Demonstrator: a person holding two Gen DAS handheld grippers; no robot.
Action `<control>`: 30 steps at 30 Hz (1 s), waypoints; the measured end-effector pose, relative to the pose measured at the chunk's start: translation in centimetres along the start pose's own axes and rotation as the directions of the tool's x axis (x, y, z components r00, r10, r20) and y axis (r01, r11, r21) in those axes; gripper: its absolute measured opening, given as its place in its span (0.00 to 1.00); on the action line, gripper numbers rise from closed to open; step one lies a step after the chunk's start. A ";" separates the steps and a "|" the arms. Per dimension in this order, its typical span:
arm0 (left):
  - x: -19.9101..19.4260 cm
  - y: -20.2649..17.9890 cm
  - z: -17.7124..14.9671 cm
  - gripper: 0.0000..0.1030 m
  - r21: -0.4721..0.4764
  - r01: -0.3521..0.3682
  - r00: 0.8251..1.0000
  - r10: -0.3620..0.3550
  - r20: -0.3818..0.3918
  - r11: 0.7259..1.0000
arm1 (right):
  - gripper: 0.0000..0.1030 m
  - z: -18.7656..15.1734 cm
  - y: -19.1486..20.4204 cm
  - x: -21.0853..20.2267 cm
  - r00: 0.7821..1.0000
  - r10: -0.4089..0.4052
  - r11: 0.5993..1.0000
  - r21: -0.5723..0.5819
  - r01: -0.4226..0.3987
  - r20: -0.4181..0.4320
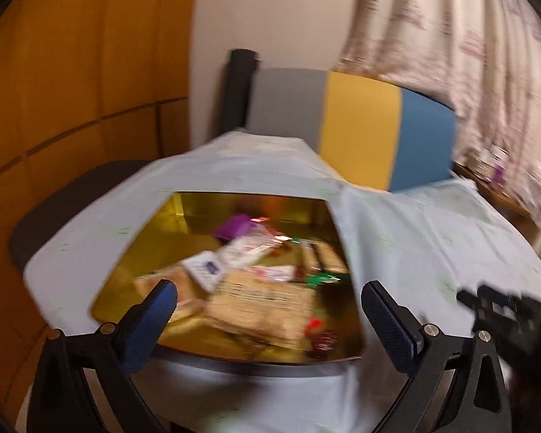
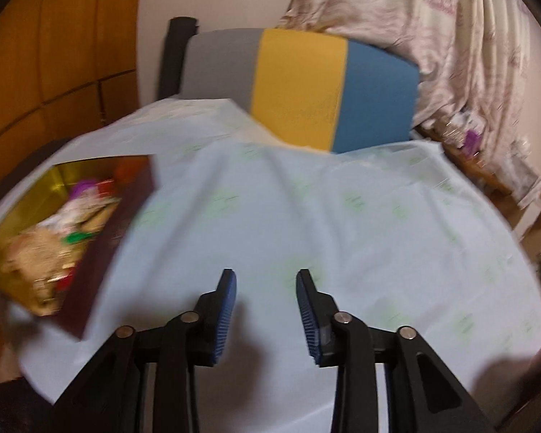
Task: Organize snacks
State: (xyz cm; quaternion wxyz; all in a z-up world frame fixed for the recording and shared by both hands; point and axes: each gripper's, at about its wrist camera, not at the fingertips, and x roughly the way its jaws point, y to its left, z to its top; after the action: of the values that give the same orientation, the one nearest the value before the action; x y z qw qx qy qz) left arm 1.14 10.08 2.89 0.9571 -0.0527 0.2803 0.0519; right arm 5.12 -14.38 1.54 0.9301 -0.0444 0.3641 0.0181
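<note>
Blue-padded fingers [image 1: 164, 297] of the left gripper [image 1: 270, 301] are held apart over the snacks [image 1: 259, 299] heaped in the gold tin [image 1: 133, 252] at the worktop's left edge. The right gripper [image 2: 266, 290] is also parted, empty, over the cloth [image 2: 342, 216]. Loose packets could be crushed or missed.

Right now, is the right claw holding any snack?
No, the right claw is open with nothing between its blue pads, hovering over the bare tablecloth beside the gold box.
</note>
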 end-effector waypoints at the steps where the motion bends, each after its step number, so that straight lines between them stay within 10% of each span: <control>1: 0.0 0.5 0.0 1.00 -0.003 -0.019 1.000 0.019 0.003 1.000 | 0.40 -0.4 1.1 -0.3 1.000 0.024 1.000 0.012 -0.024 -0.003; 30: 0.7 2.1 -1.5 1.00 -0.086 -0.132 0.991 0.129 -0.041 0.987 | 0.51 -1.3 9.8 -2.4 0.996 0.083 0.991 -0.107 -0.080 0.025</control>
State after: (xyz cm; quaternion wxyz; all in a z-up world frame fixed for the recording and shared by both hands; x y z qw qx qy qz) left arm 0.71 12.01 1.10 0.9432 -0.0775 0.2976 0.1261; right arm 1.85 -4.71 1.49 0.9302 -0.0785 0.3503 0.0761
